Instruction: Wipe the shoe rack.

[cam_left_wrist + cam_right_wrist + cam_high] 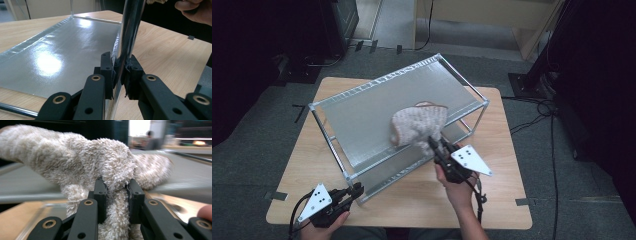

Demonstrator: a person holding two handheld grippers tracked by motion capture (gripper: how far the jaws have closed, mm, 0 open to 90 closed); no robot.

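Black fingers (116, 195) of right gripper (436, 145) clamped on fluffy towel (418, 125), draped over shelf rack (362, 125) top on bench (507, 190). Soft, light, floppy; best pinched at bunched fold. Left gripper (119, 72) clamped on rack post (130, 30).

We see a light wooden table (502, 200) standing on grey carpet (257, 150). Black cables (539, 107) trail across the floor to its right. Beyond it stands pale wooden furniture (492, 12), with dark equipment (312, 30) at the far left. The room's edges lie in deep shadow.
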